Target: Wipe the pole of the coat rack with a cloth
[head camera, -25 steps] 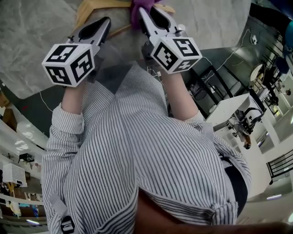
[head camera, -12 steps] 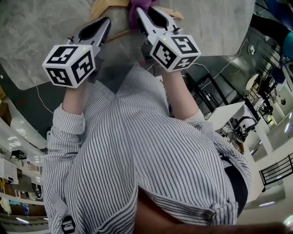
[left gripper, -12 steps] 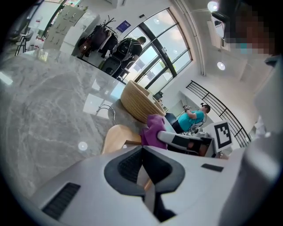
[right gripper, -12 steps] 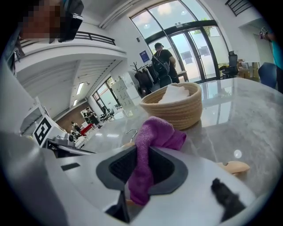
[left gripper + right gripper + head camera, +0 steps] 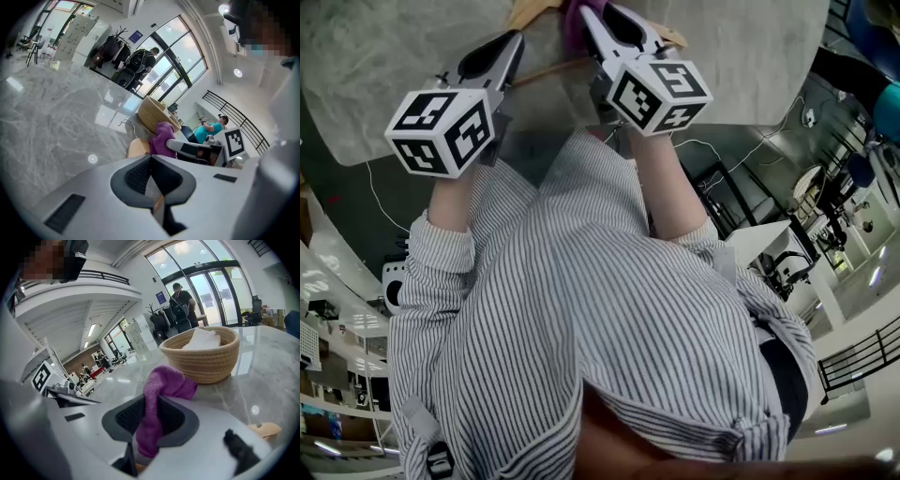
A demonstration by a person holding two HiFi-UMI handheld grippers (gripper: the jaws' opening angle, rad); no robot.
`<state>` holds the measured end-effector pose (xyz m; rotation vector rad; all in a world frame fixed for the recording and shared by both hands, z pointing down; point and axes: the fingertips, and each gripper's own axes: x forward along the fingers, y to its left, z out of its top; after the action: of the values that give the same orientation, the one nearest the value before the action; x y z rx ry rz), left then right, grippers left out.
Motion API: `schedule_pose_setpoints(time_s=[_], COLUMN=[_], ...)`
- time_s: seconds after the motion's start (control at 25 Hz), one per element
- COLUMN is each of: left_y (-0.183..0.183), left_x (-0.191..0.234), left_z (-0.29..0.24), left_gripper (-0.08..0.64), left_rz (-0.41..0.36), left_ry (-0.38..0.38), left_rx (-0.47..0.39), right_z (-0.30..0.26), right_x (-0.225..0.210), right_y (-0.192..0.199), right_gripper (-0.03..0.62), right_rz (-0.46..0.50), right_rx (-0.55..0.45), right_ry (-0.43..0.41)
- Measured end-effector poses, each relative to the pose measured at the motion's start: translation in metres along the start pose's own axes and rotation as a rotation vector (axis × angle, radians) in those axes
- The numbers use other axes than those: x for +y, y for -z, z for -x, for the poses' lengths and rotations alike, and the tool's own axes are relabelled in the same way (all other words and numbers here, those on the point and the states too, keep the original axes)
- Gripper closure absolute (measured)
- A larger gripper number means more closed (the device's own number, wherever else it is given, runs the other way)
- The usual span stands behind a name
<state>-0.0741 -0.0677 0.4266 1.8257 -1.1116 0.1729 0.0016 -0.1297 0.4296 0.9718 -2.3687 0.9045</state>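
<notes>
Cloth (image 5: 161, 387) is clamped in the right tongs (image 5: 598, 17), bunched at the far end beside the coat rack (image 5: 546, 68) wood on the tabletop (image 5: 375, 75). Left tongs (image 5: 502, 45) are closed together; whether wood is pinched can't be confirmed. Wiping is judged under way; how much pole is covered isn't shown. Versus the earlier frame: grips unchanged, cloth and rack are seen slightly farther off.

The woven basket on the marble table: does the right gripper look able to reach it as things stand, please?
Probably yes: the basket stands just ahead of the right gripper with bare table between, though its jaws are shut on the purple cloth.
</notes>
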Motion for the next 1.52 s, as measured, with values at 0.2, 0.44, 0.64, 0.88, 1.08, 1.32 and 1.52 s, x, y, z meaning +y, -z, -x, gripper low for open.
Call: schedule_pose_setpoints(time_s=[0.2,0.44,0.64,0.88,1.08,1.32,1.52], left_y=[-0.003,-0.009,-0.009,0.001,0.002,0.002,0.011], left_x=[0.009,0.015,0.022,0.021,0.027,0.036,0.038], left_z=[0.007,0.015,0.025,0.026,0.035,0.035,0.037], left_gripper=[0.549,0.549,0.549,0.549,0.549,0.549,0.549], left_rz=[0.01,0.032,0.044,0.045,0.058,0.077,0.083], left_ry=[-0.02,-0.033,-0.046,-0.045,-0.045,-0.055,-0.059], left_rx=[-0.024,-0.057,-0.075,-0.067,-0.072,-0.081,-0.058], right_z=[-0.011,-0.017,-0.023,-0.029,-0.033,-0.036,-0.032], right_x=[0.011,0.018,0.028,0.033,0.044,0.042,0.043], right_y=[0.001,-0.003,-0.004,-0.006,-0.003,-0.002,0.0], right_gripper=[0.506,0.506,0.506,0.506,0.506,0.506,0.505], right_rz=[0.031,0.058,0.078,0.1,0.114,0.14,0.158], right_rx=[0.016,0.034,0.04,0.052,0.066,0.082,0.089], right_ry=[-0.022,-0.042,-0.062,-0.081,-0.088,-0.09,-0.091])
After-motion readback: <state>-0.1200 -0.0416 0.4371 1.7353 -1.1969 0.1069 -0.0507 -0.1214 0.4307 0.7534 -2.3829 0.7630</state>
